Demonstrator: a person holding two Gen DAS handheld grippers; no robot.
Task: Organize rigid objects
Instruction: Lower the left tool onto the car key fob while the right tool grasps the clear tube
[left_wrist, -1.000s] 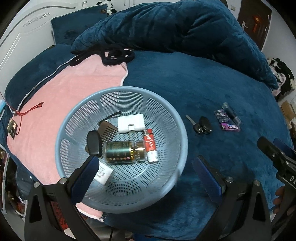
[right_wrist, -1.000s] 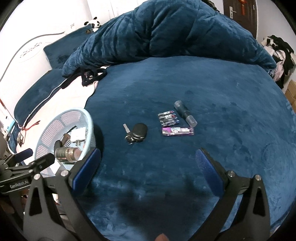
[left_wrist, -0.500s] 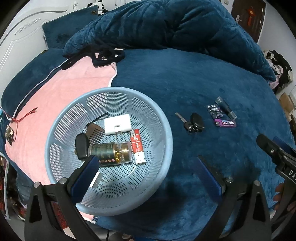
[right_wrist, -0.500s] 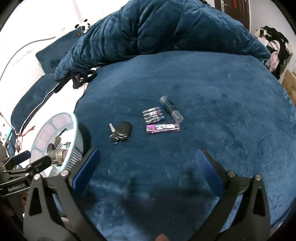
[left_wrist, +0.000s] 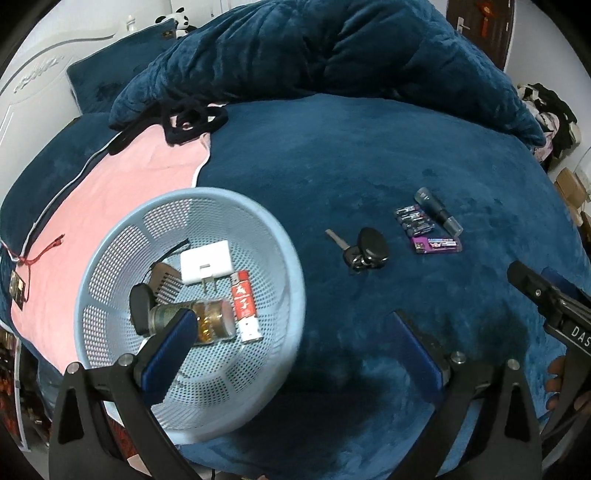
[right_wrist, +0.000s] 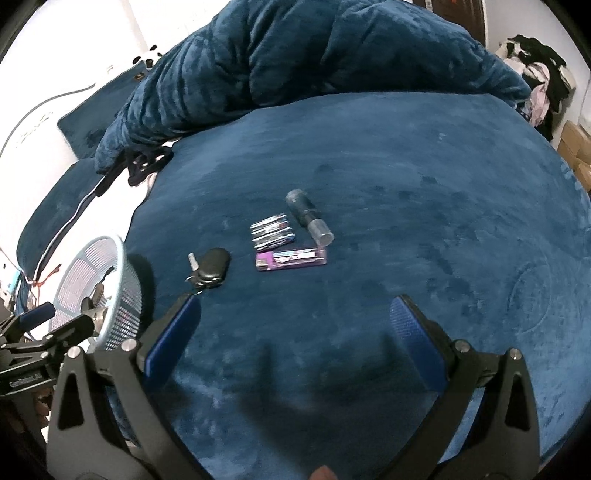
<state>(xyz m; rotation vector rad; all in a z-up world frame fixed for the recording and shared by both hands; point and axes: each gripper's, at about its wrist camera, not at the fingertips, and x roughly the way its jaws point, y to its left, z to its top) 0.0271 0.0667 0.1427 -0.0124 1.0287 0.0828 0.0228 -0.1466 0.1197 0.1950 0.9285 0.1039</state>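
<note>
A light blue basket (left_wrist: 280, 258) sits on the bed and holds a white charger (left_wrist: 207, 260), a comb (left_wrist: 166, 282), a jar (left_wrist: 201, 323), a red and white lighter (left_wrist: 245, 306) and a black object (left_wrist: 139, 308). On the blue blanket lie a car key (left_wrist: 365, 247), a pack of batteries (left_wrist: 413, 220), a dark tube (left_wrist: 437, 211) and a purple lighter (left_wrist: 437, 244). They also show in the right wrist view: key (right_wrist: 212, 266), batteries (right_wrist: 272, 230), tube (right_wrist: 308, 217), purple lighter (right_wrist: 291, 259). My left gripper (left_wrist: 291, 350) is open and empty over the basket's near right rim. My right gripper (right_wrist: 293, 341) is open and empty, short of the key.
A bunched blue duvet (left_wrist: 314, 55) lies at the back. A pink cloth (left_wrist: 110, 192) lies under the basket's left side, with a black strap (left_wrist: 188, 118) at its far end. Clothes (right_wrist: 539, 70) pile up at the far right.
My left gripper has drifted right, off the basket's middle and toward the blanket. My right gripper has moved forward and closer to the key and batteries. Both stay open.
</note>
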